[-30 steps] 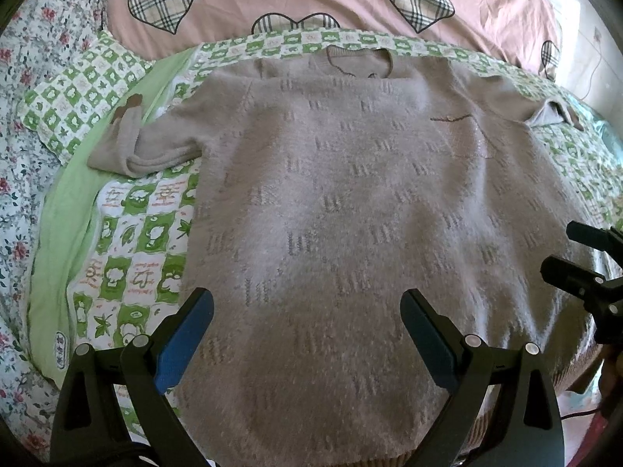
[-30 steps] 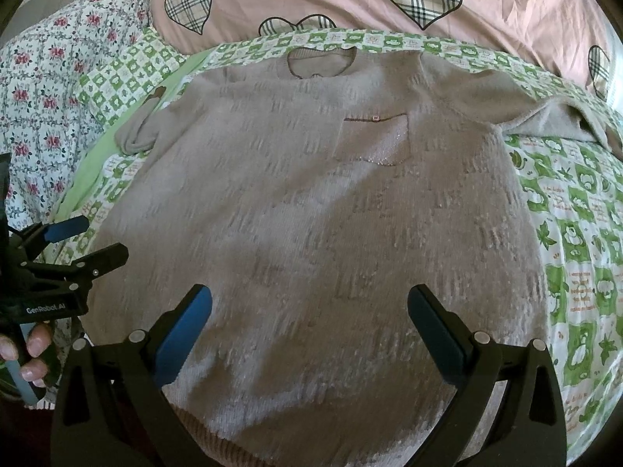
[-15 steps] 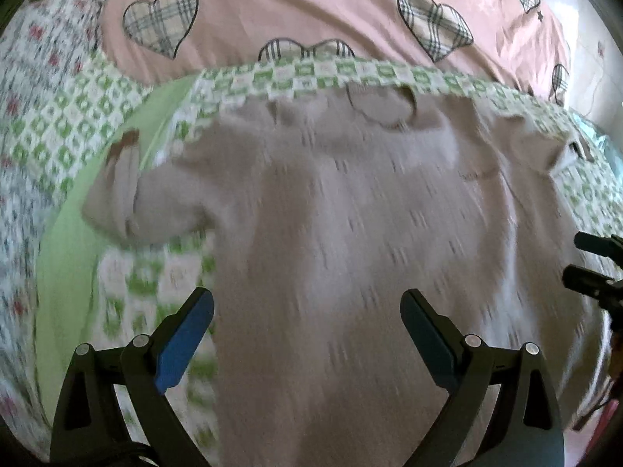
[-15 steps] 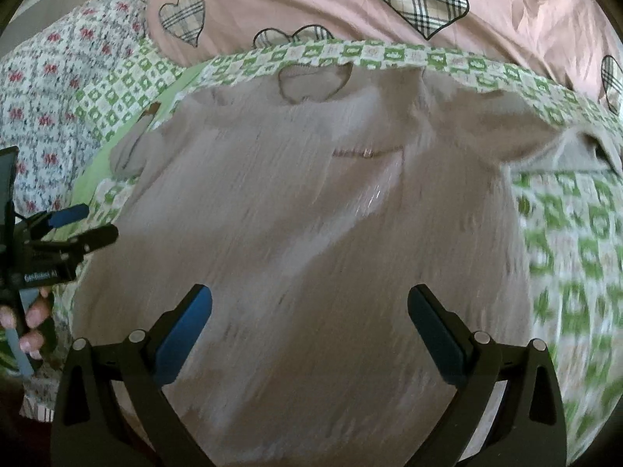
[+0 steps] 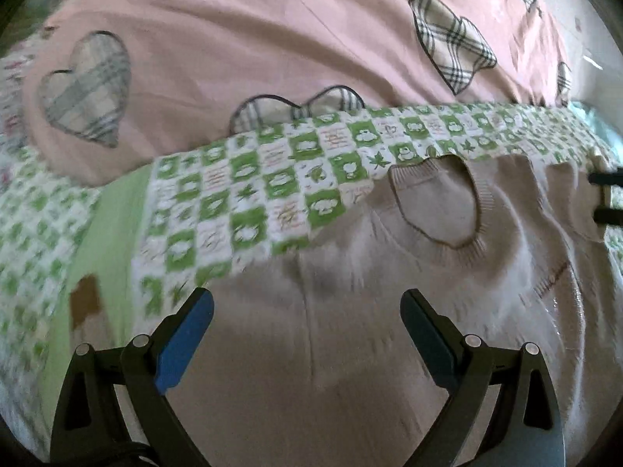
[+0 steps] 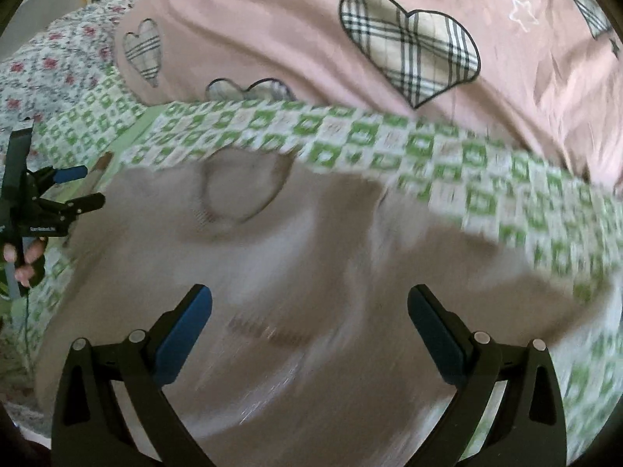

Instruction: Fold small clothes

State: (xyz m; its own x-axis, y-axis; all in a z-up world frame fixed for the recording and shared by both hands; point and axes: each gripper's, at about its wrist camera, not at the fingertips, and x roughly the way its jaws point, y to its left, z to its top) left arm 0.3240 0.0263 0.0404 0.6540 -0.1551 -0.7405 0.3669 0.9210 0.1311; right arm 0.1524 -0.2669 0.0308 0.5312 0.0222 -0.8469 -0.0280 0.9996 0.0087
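A beige knit sweater (image 5: 350, 311) lies flat, front up, on a green-and-white checked sheet (image 5: 253, 194); it also shows in the right wrist view (image 6: 311, 272). Its neckline (image 5: 436, 202) faces the far side, seen too in the right wrist view (image 6: 241, 190). My left gripper (image 5: 307, 323) is open and empty above the sweater's left shoulder area. My right gripper (image 6: 309, 323) is open and empty above the chest, near the pocket (image 6: 268, 330). The left gripper also appears at the left edge of the right wrist view (image 6: 70, 190).
A pink quilt with plaid hearts (image 5: 272, 39) lies behind the sheet, also in the right wrist view (image 6: 350, 39). A floral cover (image 6: 58, 66) lies at the far left. The sweater's left cuff (image 5: 83, 299) rests on a plain green strip.
Both grippers have moved forward over the sweater, from its hem toward the neckline and shoulders. Both stay open and empty. The sweater has not moved.
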